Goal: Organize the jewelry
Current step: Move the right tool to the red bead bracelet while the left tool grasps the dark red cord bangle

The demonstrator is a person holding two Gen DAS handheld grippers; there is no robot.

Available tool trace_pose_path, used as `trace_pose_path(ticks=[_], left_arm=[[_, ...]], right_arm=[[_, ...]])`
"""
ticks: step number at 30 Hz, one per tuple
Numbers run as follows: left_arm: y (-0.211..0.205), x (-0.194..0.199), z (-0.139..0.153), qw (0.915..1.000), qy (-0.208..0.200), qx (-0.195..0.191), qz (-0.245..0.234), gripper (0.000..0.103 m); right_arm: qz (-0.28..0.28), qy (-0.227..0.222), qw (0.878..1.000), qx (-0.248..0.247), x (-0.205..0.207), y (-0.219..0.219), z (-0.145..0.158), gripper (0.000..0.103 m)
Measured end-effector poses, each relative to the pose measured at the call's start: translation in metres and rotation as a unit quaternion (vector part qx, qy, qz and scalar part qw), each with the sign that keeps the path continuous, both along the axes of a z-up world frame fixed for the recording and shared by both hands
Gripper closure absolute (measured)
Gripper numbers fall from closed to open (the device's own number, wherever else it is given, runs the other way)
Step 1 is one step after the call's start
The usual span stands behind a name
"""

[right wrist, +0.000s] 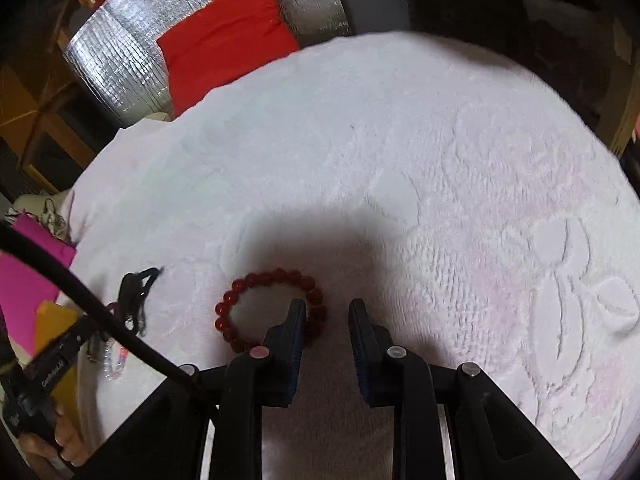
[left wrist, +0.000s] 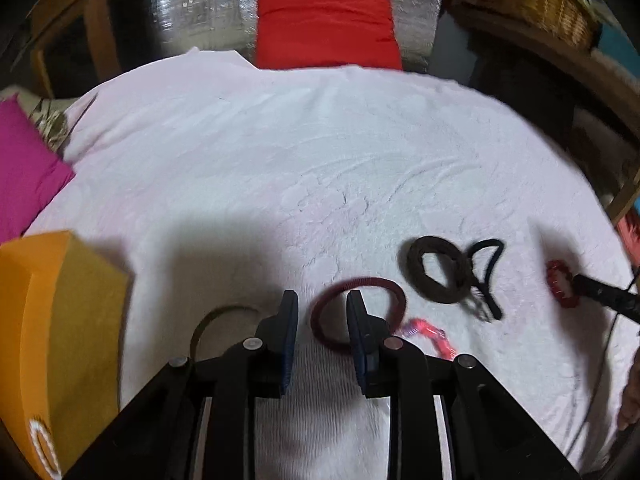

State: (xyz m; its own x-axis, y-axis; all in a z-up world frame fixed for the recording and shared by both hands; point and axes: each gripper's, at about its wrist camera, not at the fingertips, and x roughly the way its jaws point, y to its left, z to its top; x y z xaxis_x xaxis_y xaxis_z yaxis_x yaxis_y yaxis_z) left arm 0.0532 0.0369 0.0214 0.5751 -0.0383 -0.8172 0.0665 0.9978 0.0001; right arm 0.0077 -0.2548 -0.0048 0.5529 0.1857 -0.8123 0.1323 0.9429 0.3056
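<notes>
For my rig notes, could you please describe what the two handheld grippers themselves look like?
Both are alike: the left gripper and right gripper have black angular frames, silver pivot pins and two flat fingers with dark blue ribbed pads. A black cable crosses the right wrist view.

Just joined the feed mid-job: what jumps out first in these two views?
The red bead bracelet on the white blanket, with the open right claw at its edge. In the left view, the open left claw straddles the dark red bangle, with an orange box to its left.
</notes>
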Motion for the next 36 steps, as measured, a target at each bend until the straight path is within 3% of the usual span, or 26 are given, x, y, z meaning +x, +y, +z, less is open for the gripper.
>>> trace_pose_path(ticks=[9, 11, 14, 30, 36], left_arm=[[-0.011, 0.011, -0.004, 0.9995, -0.007, 0.004, -0.029, 0.079], [-0.014, 0.010, -0.003, 0.9992, -0.005, -0.003, -0.041, 0.094], [-0.016, 0.003, -0.001, 0.9987, -0.011, 0.007, -0.050, 0.096], [-0.005, -0.039, 0.044, 0.9967, -0.070, -0.011, -0.039, 0.097], [0.006, -0.047, 0.052, 0.9967, -0.076, -0.017, -0.022, 0.097]], right_arm=[[0.003, -0.003, 1.000, -0.027, 0.004, 0.013, 0.001, 0.087], [0.003, -0.003, 1.000, -0.023, 0.006, 0.015, 0.002, 0.090], [0.003, -0.004, 1.000, -0.013, 0.008, 0.020, 0.003, 0.091], [0.016, -0.048, 0.997, 0.055, -0.008, 0.020, 0.031, 0.092], [-0.006, -0.023, 0.998, 0.059, -0.004, 0.012, 0.022, 0.090]])
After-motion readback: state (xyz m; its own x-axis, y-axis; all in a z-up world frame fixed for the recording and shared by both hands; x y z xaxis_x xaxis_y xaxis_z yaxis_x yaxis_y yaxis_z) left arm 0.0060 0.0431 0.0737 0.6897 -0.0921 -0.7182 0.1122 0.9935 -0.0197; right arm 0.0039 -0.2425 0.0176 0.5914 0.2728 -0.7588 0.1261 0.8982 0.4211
